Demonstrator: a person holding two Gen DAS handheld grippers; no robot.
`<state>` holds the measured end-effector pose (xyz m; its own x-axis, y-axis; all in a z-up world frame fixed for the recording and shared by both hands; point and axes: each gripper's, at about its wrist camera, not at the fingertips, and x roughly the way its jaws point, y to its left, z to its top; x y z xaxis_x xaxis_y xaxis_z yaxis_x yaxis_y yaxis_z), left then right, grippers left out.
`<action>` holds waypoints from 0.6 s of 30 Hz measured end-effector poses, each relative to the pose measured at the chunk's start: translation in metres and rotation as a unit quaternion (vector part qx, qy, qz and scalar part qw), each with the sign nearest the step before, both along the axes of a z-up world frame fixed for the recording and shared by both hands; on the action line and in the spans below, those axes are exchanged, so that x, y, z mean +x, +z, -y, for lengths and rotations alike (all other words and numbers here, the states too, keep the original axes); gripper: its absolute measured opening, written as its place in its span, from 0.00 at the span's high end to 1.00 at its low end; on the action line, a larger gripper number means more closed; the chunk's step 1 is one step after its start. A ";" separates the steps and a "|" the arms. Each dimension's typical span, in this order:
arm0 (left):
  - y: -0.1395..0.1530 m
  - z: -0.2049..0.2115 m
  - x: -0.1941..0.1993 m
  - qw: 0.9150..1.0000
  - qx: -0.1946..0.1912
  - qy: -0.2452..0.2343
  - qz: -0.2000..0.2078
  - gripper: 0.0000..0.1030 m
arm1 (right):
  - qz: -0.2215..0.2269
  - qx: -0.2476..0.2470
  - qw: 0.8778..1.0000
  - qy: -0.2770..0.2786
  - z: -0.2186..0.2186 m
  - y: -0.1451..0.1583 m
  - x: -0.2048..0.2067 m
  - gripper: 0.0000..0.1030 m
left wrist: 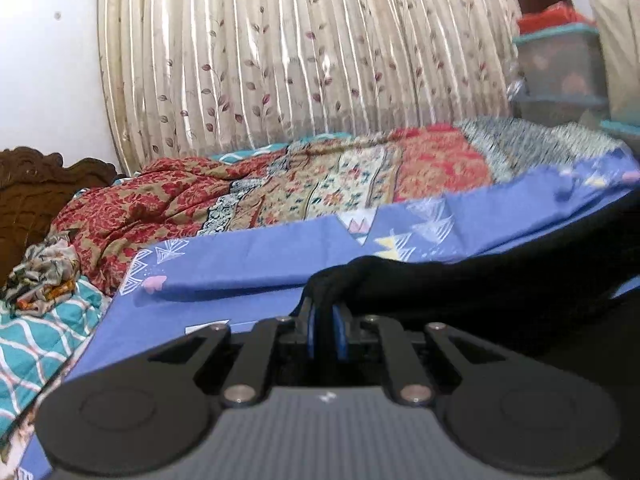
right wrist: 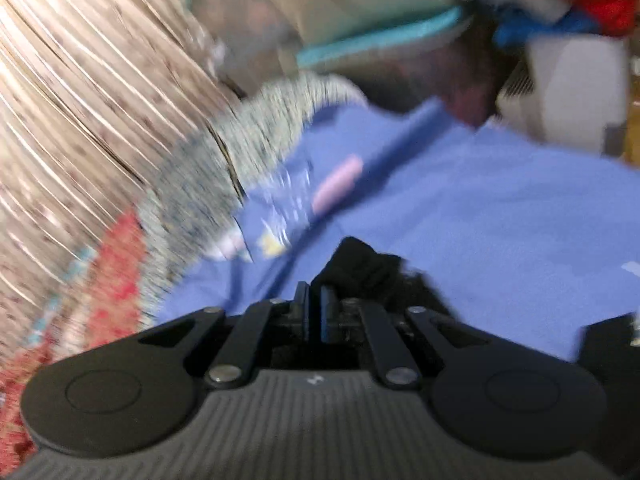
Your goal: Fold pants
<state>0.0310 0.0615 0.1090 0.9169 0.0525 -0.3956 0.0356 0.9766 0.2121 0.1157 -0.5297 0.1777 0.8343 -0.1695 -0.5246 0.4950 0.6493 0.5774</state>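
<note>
The black pants [left wrist: 460, 280] stretch from my left gripper [left wrist: 325, 312] off to the right over the blue bedsheet [left wrist: 260, 256]. The left gripper is shut on a bunched edge of the pants. In the right wrist view, which is blurred by motion, my right gripper [right wrist: 314, 300] is shut on another black fold of the pants [right wrist: 360, 264] above the same blue sheet [right wrist: 480, 208]. More black cloth [right wrist: 608, 344] shows at the lower right edge. Most of the pants is hidden from both views.
A red and beige patterned quilt [left wrist: 280, 184] lies bunched behind the sheet. A cream floral curtain [left wrist: 280, 52] hangs behind. A carved wooden headboard [left wrist: 36, 188] and crumpled clothes [left wrist: 44, 276] are at left. Teal-lidded plastic boxes [left wrist: 560, 64] stack at right.
</note>
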 end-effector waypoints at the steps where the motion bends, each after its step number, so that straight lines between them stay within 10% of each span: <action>1: 0.003 -0.001 -0.011 1.000 -0.009 -0.008 0.000 0.91 | 0.011 -0.004 1.000 -0.001 0.006 0.007 -0.024 0.93; 10: -0.039 0.017 -0.107 0.988 -0.033 -0.098 -0.116 0.90 | -0.073 0.023 0.993 -0.086 0.042 -0.069 -0.173 0.92; 13: -0.070 0.026 -0.123 0.981 -0.014 -0.098 -0.165 0.81 | -0.116 0.025 0.986 -0.120 0.036 -0.096 -0.193 0.75; 14: -0.074 0.027 -0.127 0.981 -0.008 -0.093 -0.173 0.79 | -0.121 0.023 0.983 -0.137 0.034 -0.097 -0.198 0.54; 18: -0.067 0.014 -0.152 0.983 -0.020 -0.093 -0.159 0.67 | -0.093 -0.016 0.978 -0.188 0.022 -0.069 -0.205 0.49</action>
